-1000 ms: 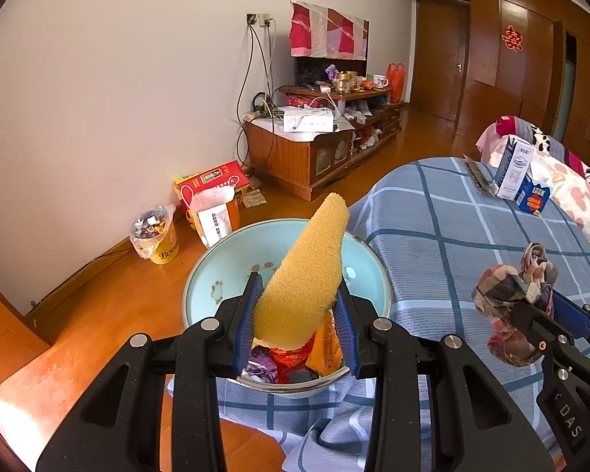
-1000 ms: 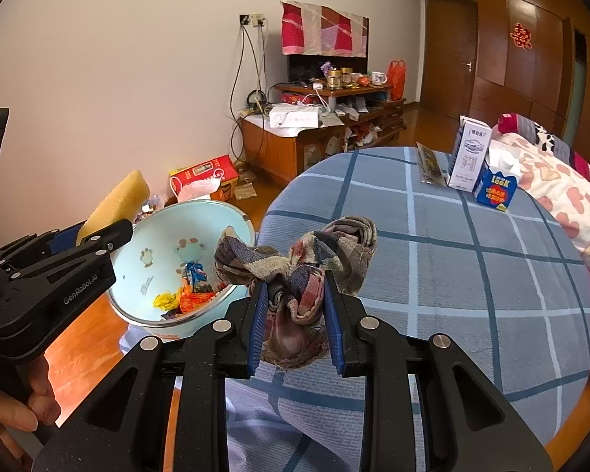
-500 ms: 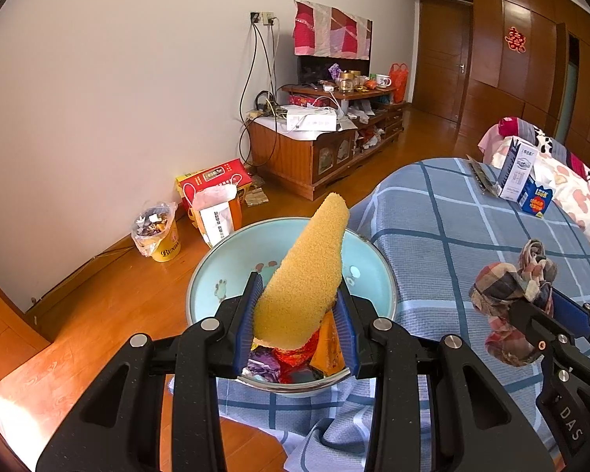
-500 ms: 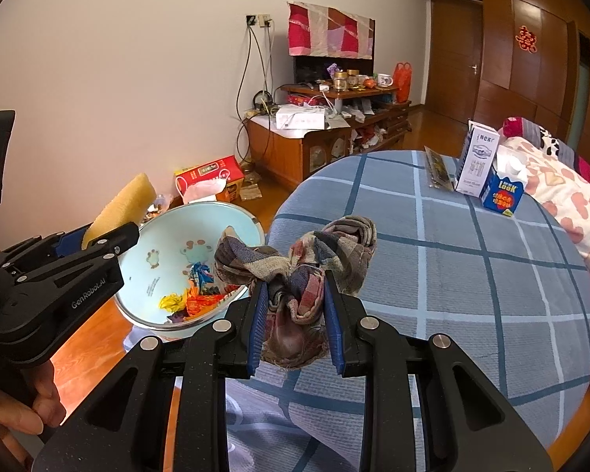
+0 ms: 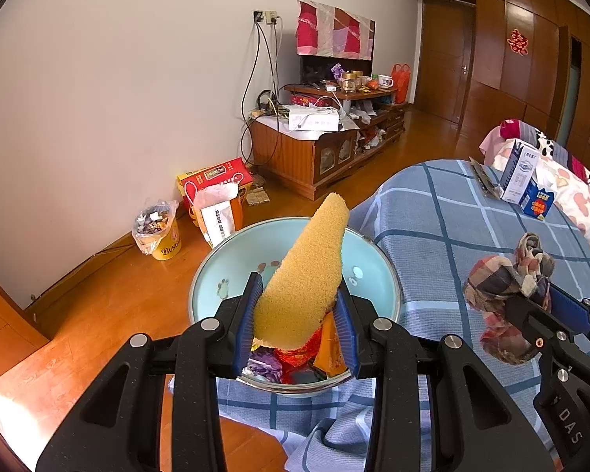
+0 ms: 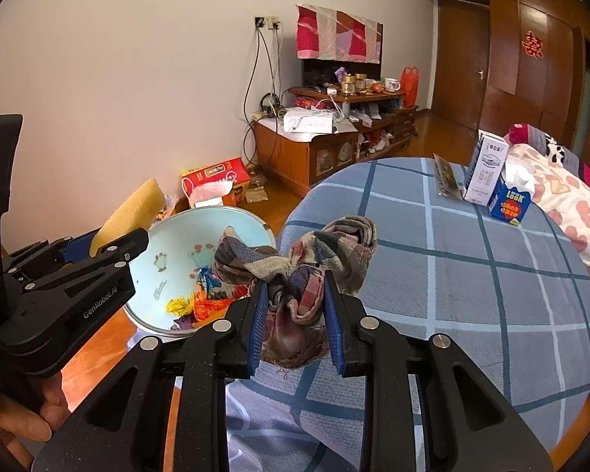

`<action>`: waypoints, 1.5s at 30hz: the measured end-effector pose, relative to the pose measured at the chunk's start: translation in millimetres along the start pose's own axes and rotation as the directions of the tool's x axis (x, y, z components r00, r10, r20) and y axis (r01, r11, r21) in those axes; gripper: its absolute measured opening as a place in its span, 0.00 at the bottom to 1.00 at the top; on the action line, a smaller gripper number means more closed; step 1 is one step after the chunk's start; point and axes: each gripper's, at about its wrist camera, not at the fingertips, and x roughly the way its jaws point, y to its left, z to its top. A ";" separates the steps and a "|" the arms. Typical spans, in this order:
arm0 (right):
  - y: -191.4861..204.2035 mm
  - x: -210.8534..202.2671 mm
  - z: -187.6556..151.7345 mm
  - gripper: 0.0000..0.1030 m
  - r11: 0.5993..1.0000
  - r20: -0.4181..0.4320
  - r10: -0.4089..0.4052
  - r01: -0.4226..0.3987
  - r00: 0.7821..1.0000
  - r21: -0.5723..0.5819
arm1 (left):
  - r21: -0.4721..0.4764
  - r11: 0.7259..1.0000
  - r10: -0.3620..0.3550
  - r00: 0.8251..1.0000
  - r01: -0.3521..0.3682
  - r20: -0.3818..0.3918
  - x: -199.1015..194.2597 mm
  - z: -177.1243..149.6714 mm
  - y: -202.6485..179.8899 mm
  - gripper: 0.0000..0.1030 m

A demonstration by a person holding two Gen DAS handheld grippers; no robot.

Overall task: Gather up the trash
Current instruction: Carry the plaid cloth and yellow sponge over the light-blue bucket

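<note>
So in the left wrist view the left gripper (image 5: 298, 322) sits bottom centre, its blue pads clamped on a yellow sponge (image 5: 303, 275) that sticks up and leans toward the upper right of the frame. Right behind and under it is a pale blue basin (image 5: 212, 275) on the edge of the table with the blue checked cloth (image 5: 452, 228), and there's a pile of crumpled wrappers (image 5: 295, 362) in the bottom of it. Over at the right edge of that frame you can see the right gripper (image 5: 531, 314) from the side. In its own view the right gripper (image 6: 295, 322) is low centre, closed on a bunched-up plaid rag (image 6: 295, 271) that bulges out above the pads. The basin (image 6: 169, 236) is to the left of the rag there, with the sponge (image 6: 129, 216) further left.
</note>
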 end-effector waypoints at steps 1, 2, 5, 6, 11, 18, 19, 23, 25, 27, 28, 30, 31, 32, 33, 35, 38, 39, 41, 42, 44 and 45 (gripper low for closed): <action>0.2 0.3 0.2 0.27 1.000 0.000 0.001 -0.001 1.000 0.000 | 0.001 1.000 0.000 1.000 0.000 0.000 0.1 0.0 0.2 0.35; 0.7 1.0 0.5 0.27 1.000 0.000 0.002 -0.002 1.000 -0.001 | 0.000 1.000 0.001 1.000 -0.001 0.000 0.4 -0.1 0.5 0.35; 2.1 2.0 1.2 0.27 1.000 0.001 0.006 -0.006 1.000 -0.007 | -0.006 1.000 0.003 1.000 -0.003 -0.004 1.6 -0.1 3.9 0.35; 2.8 2.6 1.8 0.27 1.000 0.002 0.009 -0.009 1.000 -0.009 | -0.007 1.000 0.005 1.000 -0.005 -0.004 1.7 -0.3 4.3 0.35; 7.1 7.0 4.8 0.27 1.000 0.001 0.015 -0.015 1.000 -0.019 | -0.013 1.000 0.014 1.000 -0.014 -0.007 4.6 1.3 11.2 0.35; 12.6 18.4 12.6 0.27 0.999 0.002 0.026 -0.026 1.000 -0.024 | -0.027 0.999 0.028 0.999 -0.029 -0.024 15.7 2.0 18.6 0.35; 13.9 20.9 15.1 0.27 0.999 0.004 0.029 -0.029 1.000 -0.028 | -0.032 0.999 0.028 0.999 -0.029 -0.028 16.8 2.2 21.5 0.35; 16.2 28.2 20.8 0.27 0.999 0.001 0.040 -0.040 0.999 -0.031 | -0.054 0.998 0.034 0.998 -0.037 -0.043 25.4 2.7 30.9 0.35; 17.6 33.1 21.9 0.27 0.999 -0.003 0.044 -0.044 0.999 -0.032 | -0.069 0.997 0.038 0.998 -0.041 -0.051 30.3 3.0 36.5 0.35; 18.6 41.1 22.2 0.27 0.998 -0.017 0.051 -0.051 0.999 -0.029 | -0.078 0.996 0.035 0.998 -0.040 -0.061 35.2 3.3 39.8 0.35; 19.3 43.3 22.6 0.27 0.998 -0.021 0.052 -0.053 0.998 -0.028 | -0.080 0.996 0.034 0.997 -0.039 -0.066 38.1 3.6 40.4 0.35; 20.3 49.4 23.6 0.27 0.998 -0.030 0.054 -0.055 0.998 -0.028 | -0.079 0.996 0.036 0.997 -0.042 -0.075 43.9 3.9 39.9 0.35; 19.7 52.6 24.0 0.27 0.998 -0.034 0.055 -0.056 0.998 -0.027 | -0.076 0.996 0.037 0.996 -0.042 -0.078 46.4 4.0 39.3 0.35; 19.6 56.2 24.6 0.27 0.998 -0.039 0.055 -0.056 0.998 -0.026 | -0.072 0.997 0.037 0.996 -0.042 -0.083 49.8 4.2 37.7 0.35; 20.1 58.2 24.1 0.27 0.998 -0.043 0.056 -0.057 0.998 -0.026 | -0.069 0.997 0.034 0.996 -0.040 -0.088 53.0 4.0 36.9 0.35; 20.2 66.3 24.4 0.27 0.998 -0.058 0.057 -0.059 0.997 -0.025 | -0.064 0.997 0.031 0.995 -0.037 -0.098 58.6 3.9 34.3 0.35; 20.0 74.1 23.4 0.27 0.998 -0.074 0.058 -0.060 0.996 -0.019 | -0.056 0.998 0.029 0.993 -0.036 -0.111 65.5 3.3 32.4 0.35; 19.8 74.7 23.1 0.28 0.998 -0.076 0.058 -0.060 0.995 -0.019 | -0.053 0.998 0.030 0.993 -0.036 -0.116 68.3 2.8 31.6 0.35; 19.0 79.9 24.4 0.28 0.998 -0.086 0.060 -0.061 0.995 -0.016 | -0.052 0.998 0.032 0.991 -0.039 -0.127 73.4 2.0 31.4 0.35; 19.2 81.6 25.1 0.28 0.998 -0.088 0.061 -0.062 0.994 -0.015 | -0.052 0.998 0.033 0.991 -0.040 -0.129 74.5 1.9 31.7 0.35; 19.8 86.3 27.1 0.28 0.998 -0.094 0.063 -0.064 0.994 -0.013 | -0.053 0.998 0.038 0.990 -0.045 -0.133 77.5 2.4 31.5 0.35; 20.4 89.2 28.1 0.28 0.998 -0.098 0.064 -0.066 0.993 -0.014 | -0.051 0.998 0.041 0.990 -0.048 -0.135 79.2 2.8 31.7 0.35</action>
